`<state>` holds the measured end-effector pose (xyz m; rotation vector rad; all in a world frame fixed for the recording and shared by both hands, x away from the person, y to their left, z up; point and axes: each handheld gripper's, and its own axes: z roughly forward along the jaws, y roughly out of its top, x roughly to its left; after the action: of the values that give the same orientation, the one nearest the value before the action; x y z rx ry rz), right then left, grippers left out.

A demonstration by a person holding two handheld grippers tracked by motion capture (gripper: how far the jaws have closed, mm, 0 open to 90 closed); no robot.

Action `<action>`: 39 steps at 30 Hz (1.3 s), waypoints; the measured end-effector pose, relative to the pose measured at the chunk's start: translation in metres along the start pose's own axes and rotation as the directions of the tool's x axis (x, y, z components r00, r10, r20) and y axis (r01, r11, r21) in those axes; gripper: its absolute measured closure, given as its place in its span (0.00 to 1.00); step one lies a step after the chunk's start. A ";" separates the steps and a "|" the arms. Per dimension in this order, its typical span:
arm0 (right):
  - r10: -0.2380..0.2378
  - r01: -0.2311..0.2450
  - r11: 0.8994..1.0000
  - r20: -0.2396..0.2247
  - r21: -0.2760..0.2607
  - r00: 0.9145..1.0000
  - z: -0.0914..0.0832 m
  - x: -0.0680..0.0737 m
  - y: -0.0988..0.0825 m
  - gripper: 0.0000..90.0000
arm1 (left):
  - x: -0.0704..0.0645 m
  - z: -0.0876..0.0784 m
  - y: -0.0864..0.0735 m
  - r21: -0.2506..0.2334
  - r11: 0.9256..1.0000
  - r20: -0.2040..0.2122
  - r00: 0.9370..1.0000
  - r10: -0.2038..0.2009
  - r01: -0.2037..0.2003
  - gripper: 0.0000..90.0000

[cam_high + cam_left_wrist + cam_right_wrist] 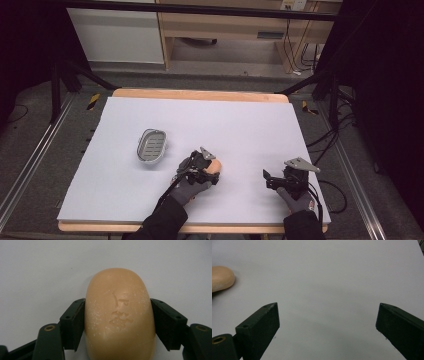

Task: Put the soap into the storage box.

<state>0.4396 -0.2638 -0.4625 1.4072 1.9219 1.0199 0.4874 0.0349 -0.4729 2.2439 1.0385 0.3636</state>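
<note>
White sheet covers the bench (240,120), wood edge showing at the far side, dark floor and cables around it. Soap dish (151,145), grey with a slotted insert, sits left of centre on the sheet, nothing in it.

Left claw (212,170) is closed on the bar of soap (120,315). Both pads press the long sides of the bar about mid-length, the rounded end poking out past the jaw tips. Soap is near the front of the bench, a bit right of the dish and apart from it. Can't tell if it's lifted or resting on the sheet.

Right claw (328,322) is wide open with nothing between the jaws, low over bare sheet at front right. The soap's end is visible off to its left.

Handling, my guess: the bar is stiff, light, smooth and curved, so likely slippery. The rounded sides could let it squirt forward out of the pads if squeezed hard. It looks dry with a powdery scuffed face, which helps. The present hold across the widest flat part looks right; moderate squeeze, keep it level. Probably headed for the dish.
</note>
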 end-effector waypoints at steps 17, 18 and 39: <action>0.000 0.000 1.000 -0.001 -0.002 1.000 0.000 -0.001 0.000 0.06 | 0.003 -0.016 -0.001 -0.019 1.000 0.005 1.000 0.011 -0.011 0.35; 0.000 0.000 1.000 -0.001 -0.002 1.000 0.000 -0.001 0.000 0.06 | 0.003 -0.016 -0.001 -0.019 1.000 0.005 1.000 0.011 -0.011 0.35; 0.002 -0.002 1.000 0.004 -0.002 1.000 -0.001 -0.001 0.000 0.06 | 0.026 -0.063 -0.010 -0.087 0.996 0.001 1.000 -0.010 0.010 0.35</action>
<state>0.4395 -0.2647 -0.4619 1.4089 1.9163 1.0190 0.4678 0.0869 -0.4317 2.1602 1.0138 0.3962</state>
